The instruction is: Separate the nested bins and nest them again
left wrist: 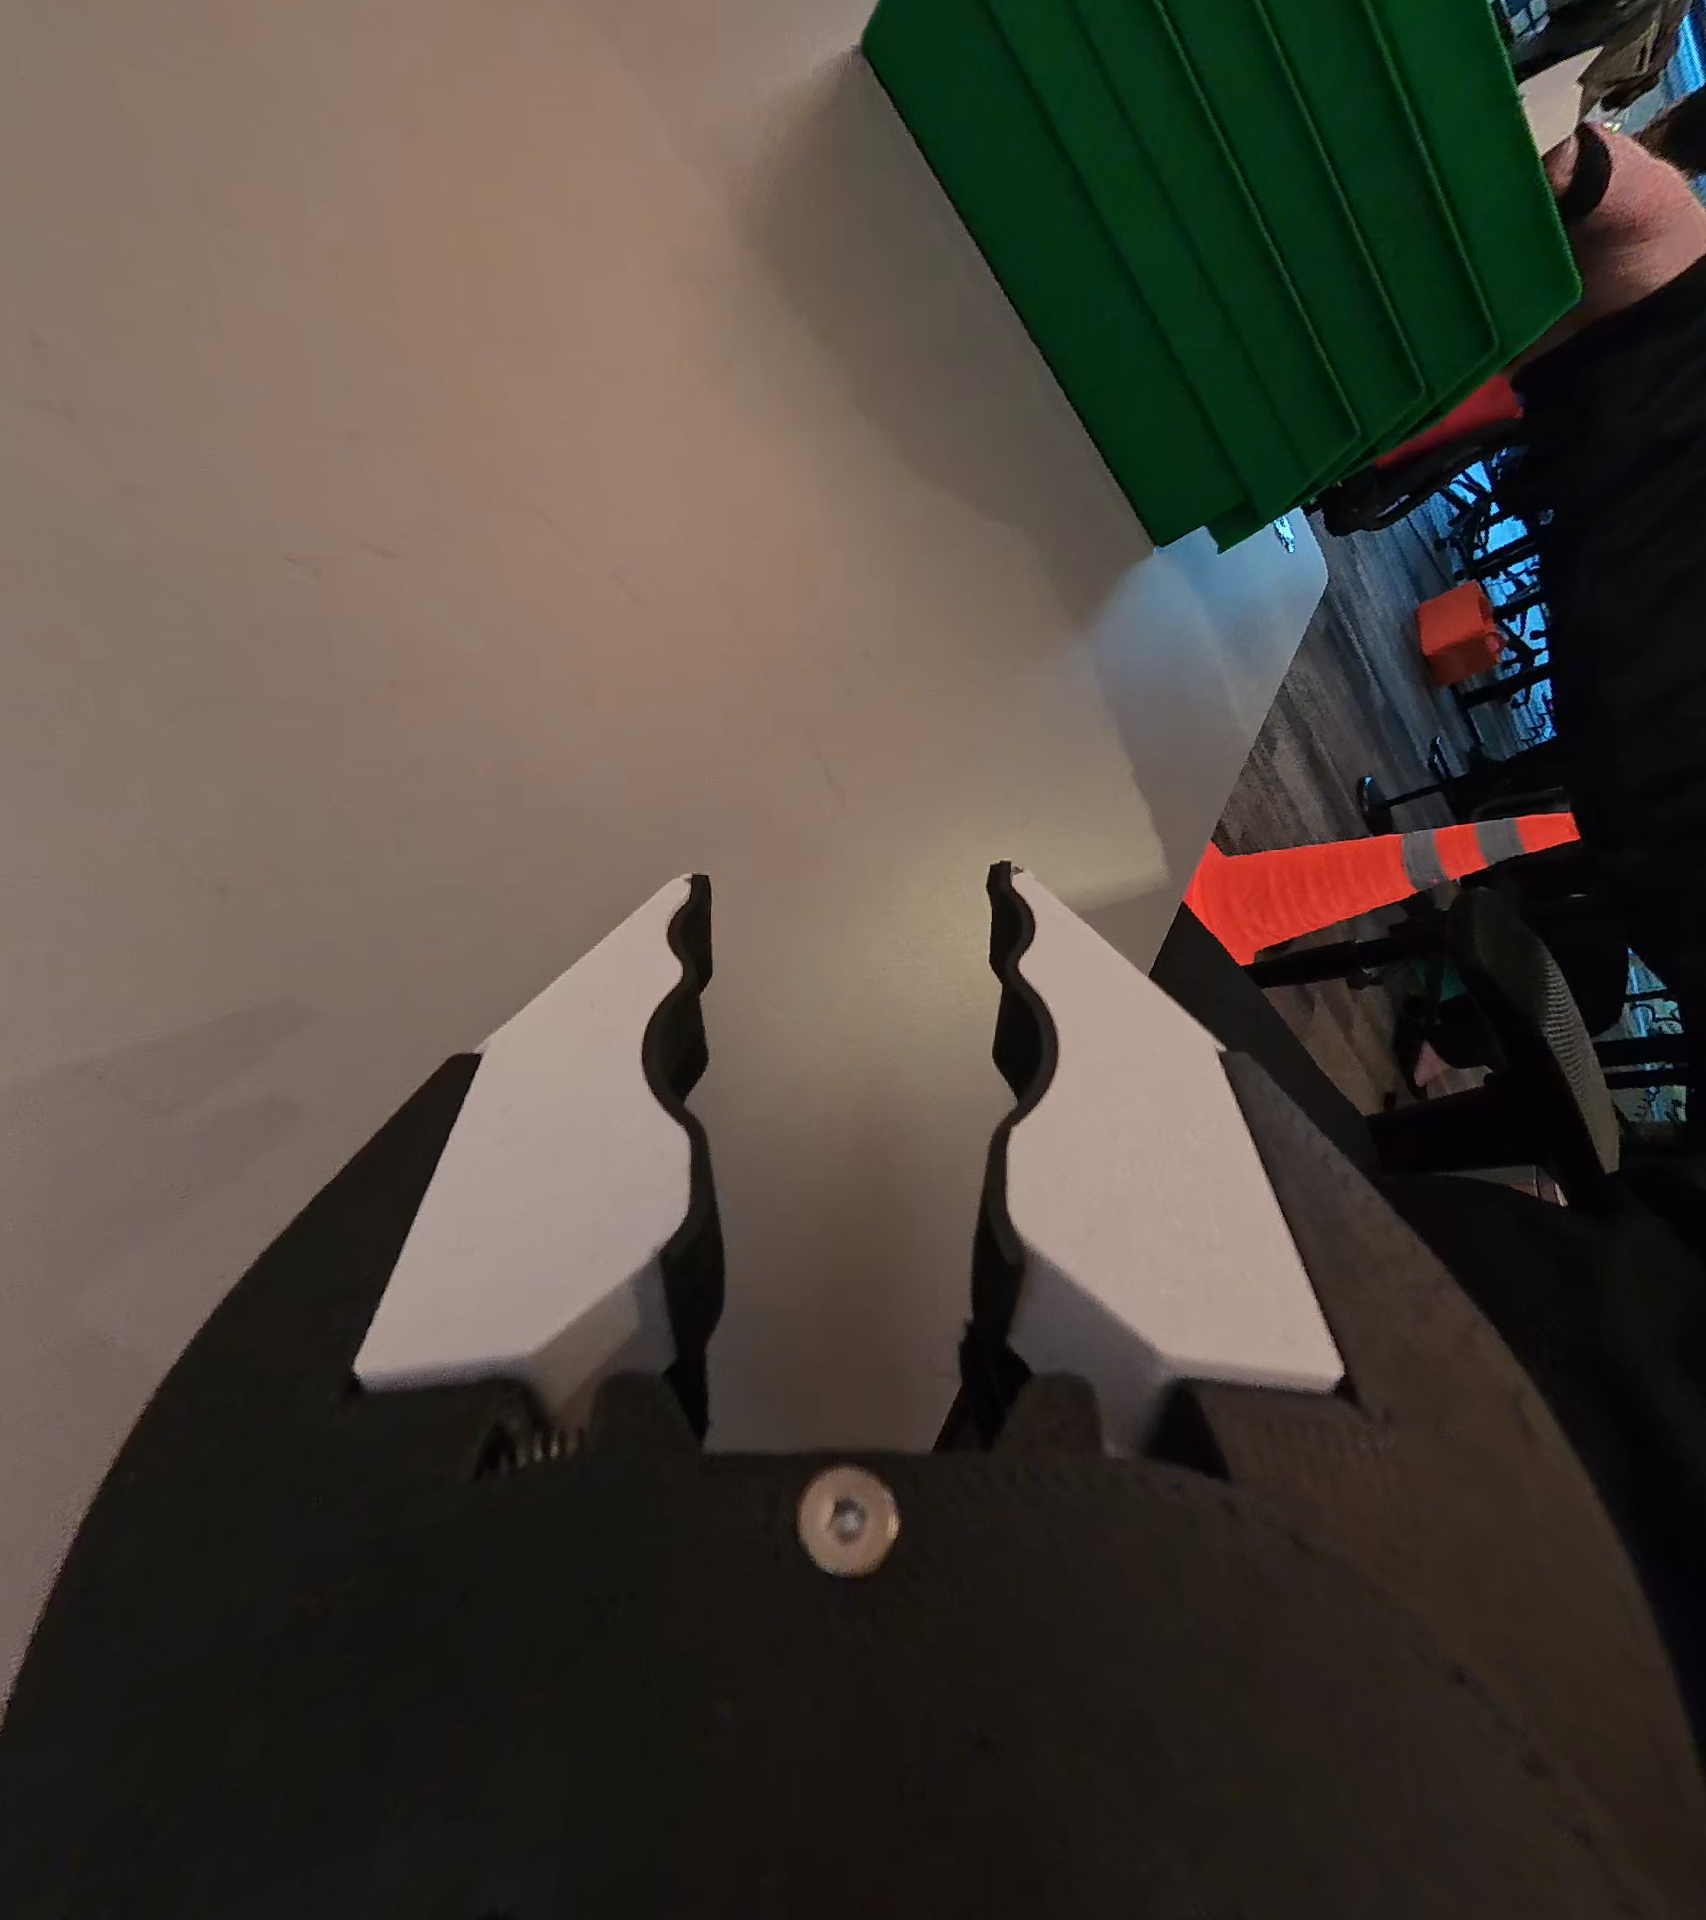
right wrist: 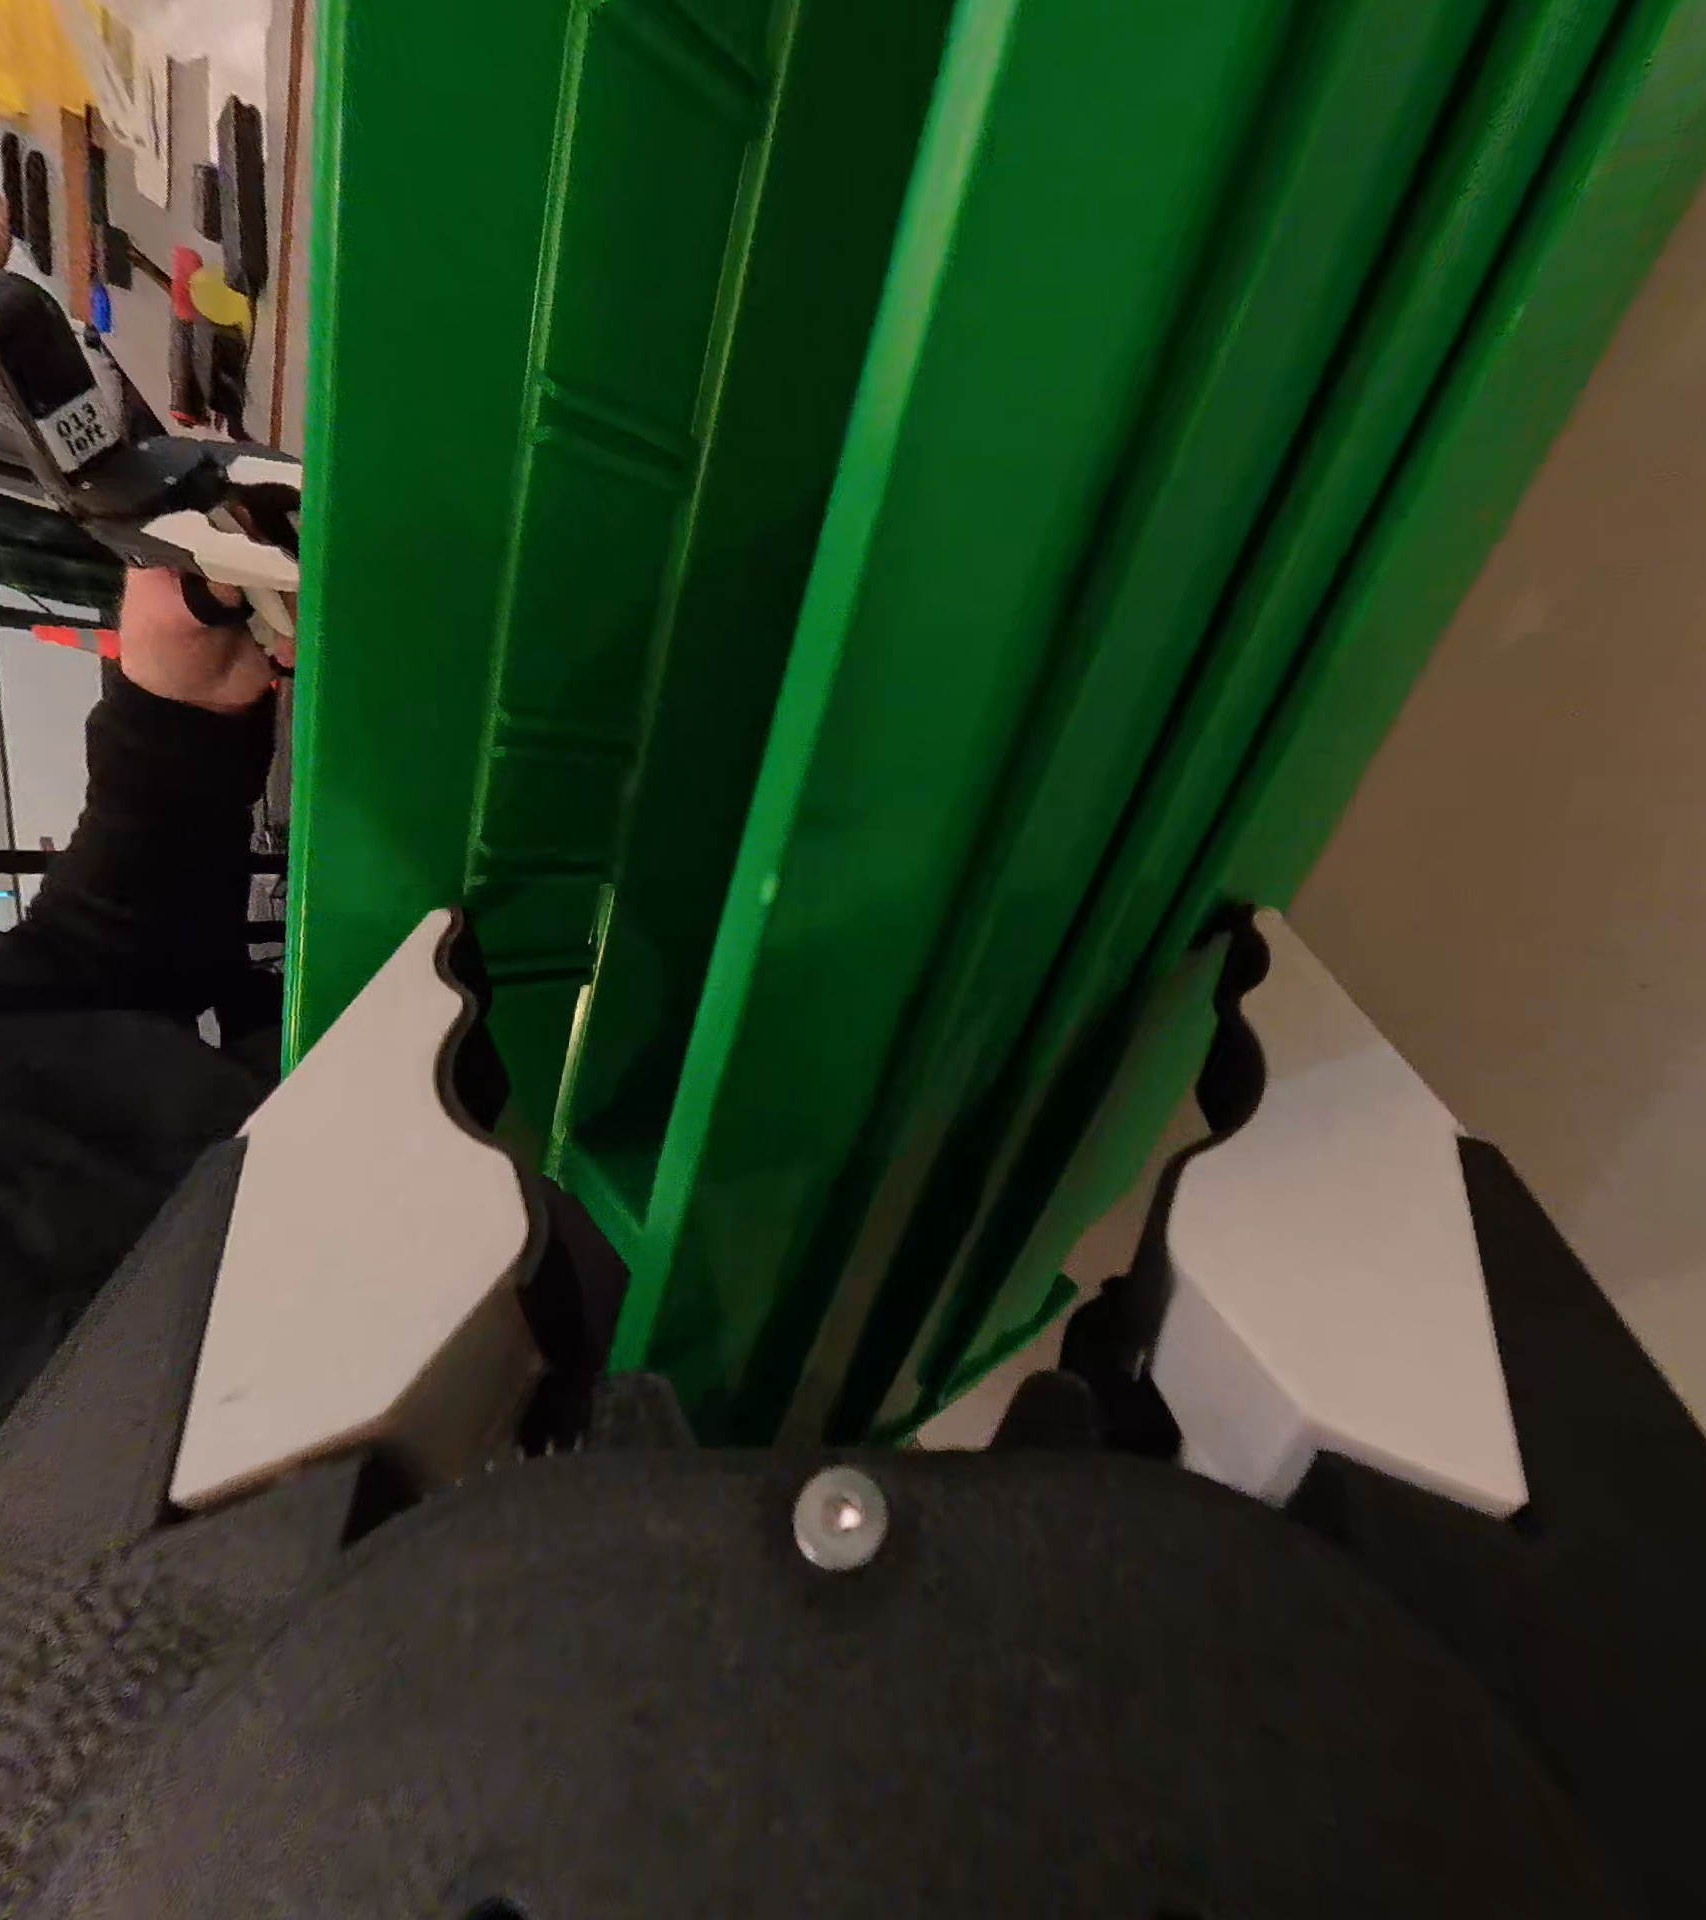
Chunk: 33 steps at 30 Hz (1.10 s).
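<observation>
A stack of several nested green bins [left wrist: 1233,260] lies on the white table [left wrist: 413,520] at the upper right of the left wrist view. My left gripper [left wrist: 849,883] is open and empty over bare table, well short of the stack. In the right wrist view the green bins [right wrist: 828,675] fill the middle. My right gripper [right wrist: 849,920] is wide open and straddles the stacked rims at one end, one finger on each side. The left gripper [right wrist: 236,540] shows far off behind the stack, held by a hand.
The table edge [left wrist: 1275,707] runs down the right of the left wrist view. Beyond it are an orange cone [left wrist: 1348,883], chairs and a person in black [left wrist: 1680,623]. A wall with hanging tools [right wrist: 205,260] lies past the bins.
</observation>
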Available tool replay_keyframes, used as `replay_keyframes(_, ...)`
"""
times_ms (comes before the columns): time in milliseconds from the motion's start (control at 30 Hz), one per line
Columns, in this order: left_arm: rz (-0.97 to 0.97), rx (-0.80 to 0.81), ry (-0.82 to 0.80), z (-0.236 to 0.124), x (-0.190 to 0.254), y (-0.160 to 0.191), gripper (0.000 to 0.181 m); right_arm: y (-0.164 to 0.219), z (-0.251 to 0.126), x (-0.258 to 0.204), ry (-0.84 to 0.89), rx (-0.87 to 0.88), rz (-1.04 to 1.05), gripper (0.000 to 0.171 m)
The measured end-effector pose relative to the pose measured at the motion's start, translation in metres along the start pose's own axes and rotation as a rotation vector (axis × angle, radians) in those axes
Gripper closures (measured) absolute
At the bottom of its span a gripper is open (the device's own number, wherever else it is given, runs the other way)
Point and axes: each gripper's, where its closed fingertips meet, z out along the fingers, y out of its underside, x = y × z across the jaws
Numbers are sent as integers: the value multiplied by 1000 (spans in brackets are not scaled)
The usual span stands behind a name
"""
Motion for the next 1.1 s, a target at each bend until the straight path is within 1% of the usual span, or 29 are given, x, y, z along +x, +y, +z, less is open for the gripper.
replay_keyframes(200, 7, -7, 8, 4, 4, 0, 128, -11, 33, -26, 14, 10, 23, 34)
replay_keyframes(433, 0, 33, 18, -1, 6, -8, 121, -19, 100, -88, -15, 31, 9, 29)
replay_keyframes(467, 0, 40, 22, -3, 7, -10, 120, -20, 111, -99, -28, 35, 1, 26)
replay_keyframes(533, 4, 53, 34, -4, 13, -14, 118, -20, 132, -126, -80, 38, -21, 15)
replay_keyframes(567, 11, 58, 38, -5, 17, -16, 116, -20, 143, -139, -101, 43, -37, 14)
replay_keyframes(733, 52, 70, 44, -8, 30, -24, 117, -20, 190, -194, -203, 49, -80, 14)
replay_keyframes(933, 49, 82, 53, -12, 32, -25, 116, -18, 237, -261, -397, 47, -106, 15)
replay_keyframes(1033, 37, 80, 29, -29, 21, -24, 112, -18, 256, -282, -420, 32, -118, 15)
replay_keyframes(1100, 25, 91, 20, -42, 12, -25, 116, -22, 267, -291, -419, 49, -116, 14)
